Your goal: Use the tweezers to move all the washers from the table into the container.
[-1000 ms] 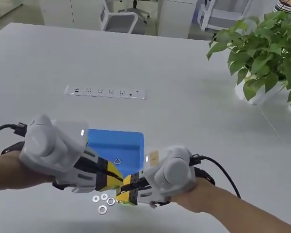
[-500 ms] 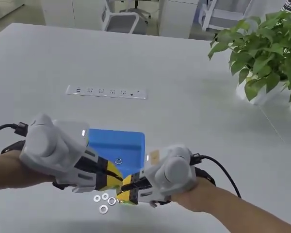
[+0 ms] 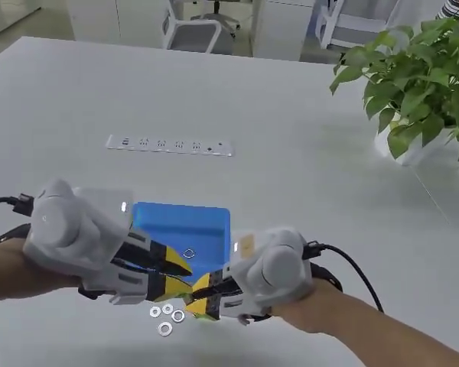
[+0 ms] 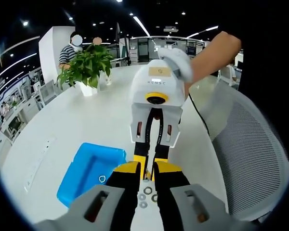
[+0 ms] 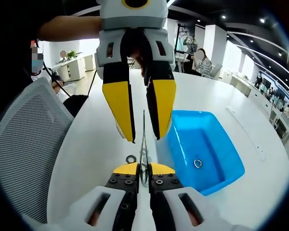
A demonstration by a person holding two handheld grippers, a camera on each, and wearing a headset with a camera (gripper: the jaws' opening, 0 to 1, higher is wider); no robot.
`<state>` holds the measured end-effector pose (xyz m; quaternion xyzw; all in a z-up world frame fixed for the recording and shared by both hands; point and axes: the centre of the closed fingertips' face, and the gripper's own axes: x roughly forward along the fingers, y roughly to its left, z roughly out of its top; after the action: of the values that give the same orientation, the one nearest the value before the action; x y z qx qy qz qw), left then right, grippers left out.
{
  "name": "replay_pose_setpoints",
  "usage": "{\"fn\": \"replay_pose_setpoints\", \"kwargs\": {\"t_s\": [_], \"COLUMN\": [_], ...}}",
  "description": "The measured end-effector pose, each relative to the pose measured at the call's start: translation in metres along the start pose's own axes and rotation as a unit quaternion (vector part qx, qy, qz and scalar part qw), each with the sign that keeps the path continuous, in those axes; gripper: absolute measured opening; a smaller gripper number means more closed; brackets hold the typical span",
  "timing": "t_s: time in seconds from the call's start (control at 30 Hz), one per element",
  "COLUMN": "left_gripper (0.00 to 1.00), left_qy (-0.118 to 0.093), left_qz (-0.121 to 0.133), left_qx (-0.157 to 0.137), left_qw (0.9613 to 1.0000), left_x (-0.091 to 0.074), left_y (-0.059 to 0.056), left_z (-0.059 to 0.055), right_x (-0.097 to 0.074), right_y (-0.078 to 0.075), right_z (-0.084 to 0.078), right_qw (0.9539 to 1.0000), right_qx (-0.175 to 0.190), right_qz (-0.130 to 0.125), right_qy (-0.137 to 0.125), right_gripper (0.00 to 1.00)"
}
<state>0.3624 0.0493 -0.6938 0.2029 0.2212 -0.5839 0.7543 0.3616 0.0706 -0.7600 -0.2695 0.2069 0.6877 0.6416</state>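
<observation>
The right tongs point(image 5: 143, 169) are clamped shut on the back end of the tweezers point(image 5: 143, 148), which run straight out from them as a thin pair of steel arms. The left tongs point(image 5: 144, 138) face them head-on with the jaws open. One jaw stands on each side of the tweezer arms with a gap on both sides, so nothing looks squeezed yet. In the head view the two meet low over the worktop point(image 3: 291, 160), at 6 o'clock of the blue container point(image 3: 208, 228).

The washers point(image 3: 167, 315) lie flat in a tight cluster on the worktop, four as far as I can count. They sit just off the container's near wall, at its 6 o'clock, below the tips of the tongs. I cannot tell whether the tweezer points touch any of them. One washer point(image 3: 188, 254) already rests on the container floor, so the task looks early, with most of the pieces left to move.

The washers should be light, hard and slick. They are thin rings lying flat on a smooth surface, with almost no edge to get under. A pinch across the flat faces would likely skate off. The better hold is across the ring wall, one point down through the hole and the other outside the rim.

The tweezers are springy, so the left tongs would best press mid-arm, gently and evenly. Too hard a press could flick a ring away. The carry to the container is short, toward 12 o'clock.
</observation>
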Motion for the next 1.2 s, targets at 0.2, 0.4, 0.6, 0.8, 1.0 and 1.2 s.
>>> {"fn": "replay_pose_setpoints", "kwargs": {"t_s": [0.2,0.4,0.6,0.8,1.0,1.2], "left_gripper": [0.25,0.34,0.49,0.68,0.82,0.94], "left_qy": [-0.024,-0.036,-0.043,-0.051,-0.051,-0.051], "left_qz": [0.008,0.019,0.036,0.059,0.070,0.080], "left_qx": [-0.025,-0.047,-0.068,-0.090,-0.113,-0.129], "left_qw": [0.9994,0.9980,0.9961,0.9929,0.9899,0.9870], "left_x": [-0.007,-0.017,-0.027,-0.034,-0.040,-0.043], "left_y": [0.000,0.002,0.003,0.004,0.002,0.002], "left_z": [0.006,0.004,-0.002,-0.008,-0.013,-0.017], "right_x": [-0.003,-0.007,-0.014,-0.025,-0.033,-0.042], "right_y": [0.002,0.001,-0.001,-0.007,-0.012,-0.020], "right_z": [0.005,0.011,0.020,0.034,0.039,0.047], "right_qw": [1.0000,1.0000,0.9999,0.9996,0.9996,0.9994], "right_qx": [-0.003,-0.007,-0.012,-0.017,-0.012,-0.012], "right_qz": [0.002,0.002,-0.001,-0.006,-0.008,-0.009], "right_qy": [-0.003,-0.006,-0.009,-0.020,-0.026,-0.032], "right_gripper": [0.07,0.07,0.07,0.08,0.08,0.08]}}
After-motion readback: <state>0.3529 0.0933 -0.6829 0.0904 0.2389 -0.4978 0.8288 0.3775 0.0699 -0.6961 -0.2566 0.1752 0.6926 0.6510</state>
